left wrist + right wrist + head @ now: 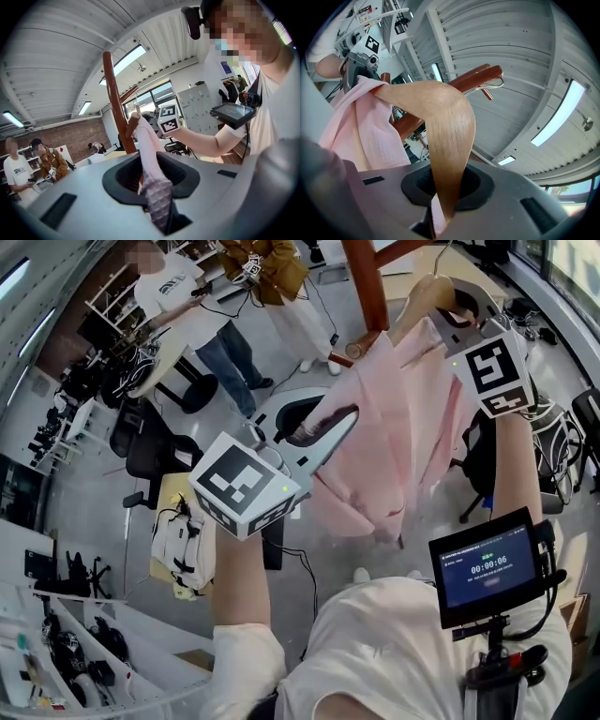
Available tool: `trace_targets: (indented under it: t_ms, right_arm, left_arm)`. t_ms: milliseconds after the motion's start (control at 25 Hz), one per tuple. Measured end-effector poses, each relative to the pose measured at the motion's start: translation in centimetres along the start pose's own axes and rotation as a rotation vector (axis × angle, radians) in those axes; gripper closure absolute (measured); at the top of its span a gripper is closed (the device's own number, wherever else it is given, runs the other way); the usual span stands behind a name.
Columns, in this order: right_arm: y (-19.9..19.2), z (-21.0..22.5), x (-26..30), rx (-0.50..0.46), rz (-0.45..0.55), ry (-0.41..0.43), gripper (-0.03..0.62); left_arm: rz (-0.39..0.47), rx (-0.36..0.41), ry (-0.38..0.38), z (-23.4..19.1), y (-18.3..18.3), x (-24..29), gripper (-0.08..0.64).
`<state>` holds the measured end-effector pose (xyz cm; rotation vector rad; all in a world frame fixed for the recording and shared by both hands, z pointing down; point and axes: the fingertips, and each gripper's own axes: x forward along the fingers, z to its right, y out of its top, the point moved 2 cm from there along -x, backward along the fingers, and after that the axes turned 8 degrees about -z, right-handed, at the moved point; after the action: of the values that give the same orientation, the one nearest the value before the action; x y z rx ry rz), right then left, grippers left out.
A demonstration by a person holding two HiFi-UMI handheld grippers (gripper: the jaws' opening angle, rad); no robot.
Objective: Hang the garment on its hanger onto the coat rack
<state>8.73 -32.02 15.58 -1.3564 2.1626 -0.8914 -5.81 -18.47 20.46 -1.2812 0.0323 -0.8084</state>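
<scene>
Red-brown wood forms the coat rack (364, 282), a round upright pole with slanted arms branching off it, and it is the biggest thing here. Beyond the coat rack two people (192, 310) stand on the floor, one in a white shirt and one in a brown jacket. The pale pink garment (398, 437) is up in the air just beside the coat rack's pole, on the side nearer the wearer of the camera. It is draped over its hanger and held from two sides. The light wooden hanger (446, 136) carries the garment's shoulders, and its curved top lies close under one of the coat rack's arms. The right tongs (452, 317) are clamped on one arm of that hanger, with the wood running straight down between the jaws, at the side of the garment away from the pole. The left tongs (159, 206) are pinched on a fold of the pink cloth, lower than the coat rack's arms. The hanger's thin metal hook (490, 86) sits right against a coat rack arm. Whether it rests over that arm cannot be told.
</scene>
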Motion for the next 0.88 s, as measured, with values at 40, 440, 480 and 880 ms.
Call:
trace_targets:
  t_ms: [40,440,480,880]
  right_arm:
    - [0.0,-0.3,0.1,0.002,0.001,0.006,0.532]
    - [-0.1,-2.2,0.9,0.006,0.002,0.049,0.531]
    - [0.0,-2.3,1.0,0.004,0.003,0.050,0.531]
    - [0.4,-3.4,1.3,-0.018,0.022,0.079,0.531]
  left_arm:
    - [-0.003,-0.005,0.003,0.0,-0.2,-0.1,0.466]
    - [-0.022,-0.045,0.016,0.4,-1.6,-0.6,0.466]
    - [-0.022,-0.050,0.016,0.4,-1.7,-0.7,0.466]
    - [-0.024,-0.086,0.018,1.5,-2.4,-1.0,0.466]
